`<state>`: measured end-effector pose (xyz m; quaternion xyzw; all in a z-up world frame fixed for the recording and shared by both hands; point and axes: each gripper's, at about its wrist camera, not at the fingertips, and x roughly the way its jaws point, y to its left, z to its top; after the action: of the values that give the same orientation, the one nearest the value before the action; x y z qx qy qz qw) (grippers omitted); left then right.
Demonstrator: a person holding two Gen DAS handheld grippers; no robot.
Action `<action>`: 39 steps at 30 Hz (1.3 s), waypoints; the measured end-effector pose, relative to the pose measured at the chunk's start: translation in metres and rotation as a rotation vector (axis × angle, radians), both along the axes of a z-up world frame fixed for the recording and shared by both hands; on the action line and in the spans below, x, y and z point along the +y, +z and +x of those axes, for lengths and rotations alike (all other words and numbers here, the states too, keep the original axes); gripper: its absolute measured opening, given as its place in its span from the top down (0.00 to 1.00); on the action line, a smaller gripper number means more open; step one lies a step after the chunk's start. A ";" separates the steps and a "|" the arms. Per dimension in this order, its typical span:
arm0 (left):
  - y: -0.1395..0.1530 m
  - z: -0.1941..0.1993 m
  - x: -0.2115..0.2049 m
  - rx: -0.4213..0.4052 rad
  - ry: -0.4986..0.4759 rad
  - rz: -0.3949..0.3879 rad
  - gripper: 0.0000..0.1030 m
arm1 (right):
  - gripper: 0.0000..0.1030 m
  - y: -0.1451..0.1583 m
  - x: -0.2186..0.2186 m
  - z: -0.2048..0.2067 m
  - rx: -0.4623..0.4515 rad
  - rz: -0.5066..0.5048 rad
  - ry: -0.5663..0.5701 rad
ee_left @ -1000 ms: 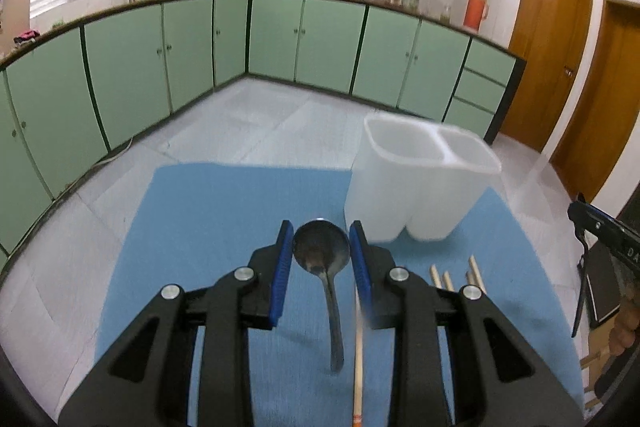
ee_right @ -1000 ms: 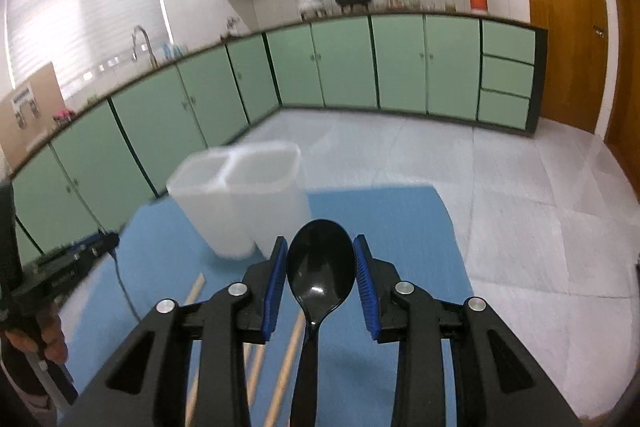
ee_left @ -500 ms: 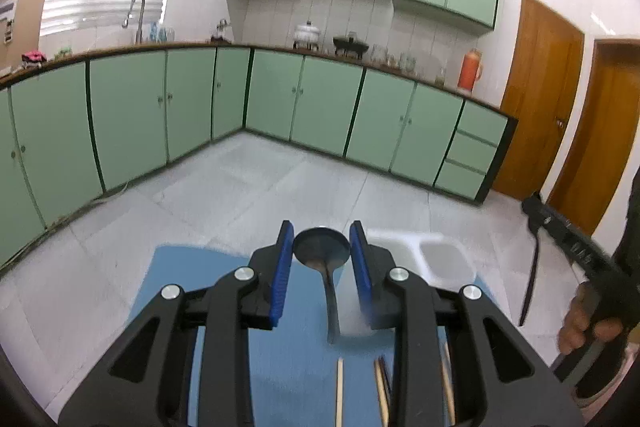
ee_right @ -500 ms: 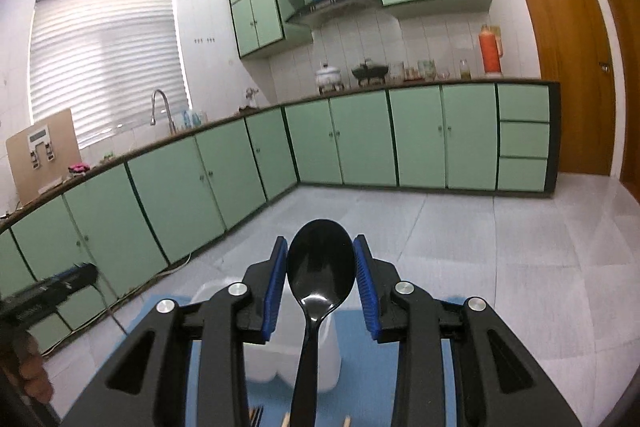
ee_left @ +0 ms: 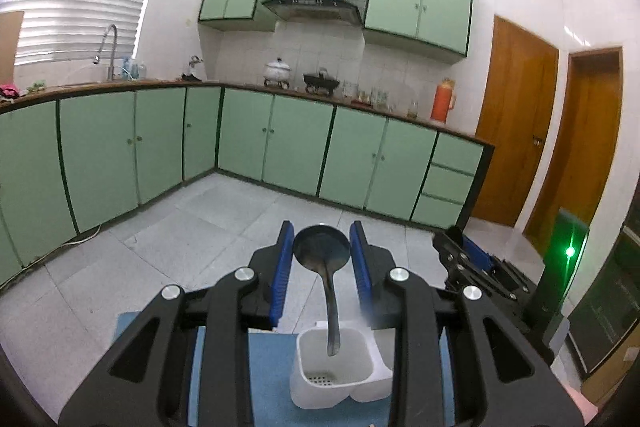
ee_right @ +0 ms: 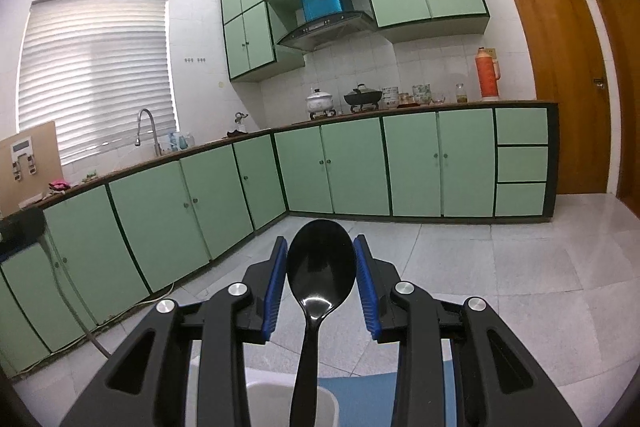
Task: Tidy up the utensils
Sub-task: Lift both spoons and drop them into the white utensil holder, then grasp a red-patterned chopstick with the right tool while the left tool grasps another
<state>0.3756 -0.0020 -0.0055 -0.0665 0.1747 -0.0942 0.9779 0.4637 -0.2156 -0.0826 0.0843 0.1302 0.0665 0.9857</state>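
Observation:
My left gripper (ee_left: 322,255) is shut on a dark metal spoon (ee_left: 325,259) by its bowl. The handle hangs down, its tip over the left compartment of the white two-part utensil holder (ee_left: 334,375) on the blue mat (ee_left: 268,367). In the right wrist view my right gripper (ee_right: 321,267) is shut on a black plastic spoon (ee_right: 318,275), also by the bowl, with the handle hanging over the white holder's rim (ee_right: 280,399) below. The right gripper (ee_left: 464,259) shows at the right of the left wrist view.
Green base cabinets (ee_left: 280,151) run round the kitchen behind a grey tiled floor (ee_left: 224,219). The counter carries a sink tap (ee_right: 146,131), pots and an orange flask (ee_right: 488,73). Wooden doors (ee_left: 516,131) stand at the right. A device with a green light (ee_left: 570,251) is at far right.
Both grippers rose and tilted up, so the mat and chopsticks dropped out of sight and the holder slid to the bottom of both views. Each spoon stays gripped, now hanging over the holder.

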 end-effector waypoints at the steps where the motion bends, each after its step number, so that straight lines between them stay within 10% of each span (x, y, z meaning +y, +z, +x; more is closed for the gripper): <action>1: -0.010 0.009 -0.005 0.016 -0.006 0.005 0.73 | 0.68 -0.003 0.002 0.001 0.002 -0.003 0.000; 18: -0.090 0.031 -0.006 0.152 -0.039 0.036 0.66 | 0.67 -0.056 -0.001 -0.013 0.099 0.008 0.094; 32: -0.075 -0.054 0.015 0.130 -0.023 0.066 0.25 | 0.21 -0.038 -0.029 -0.104 0.128 0.036 0.049; 39: -0.092 -0.109 0.029 0.228 -0.016 0.102 0.17 | 0.17 -0.049 -0.037 -0.168 0.240 0.042 0.037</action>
<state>0.2666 0.0271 -0.0980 -0.0258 0.2896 -0.0847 0.9530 0.2960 -0.2531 -0.1314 0.1099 0.2475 0.0768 0.9596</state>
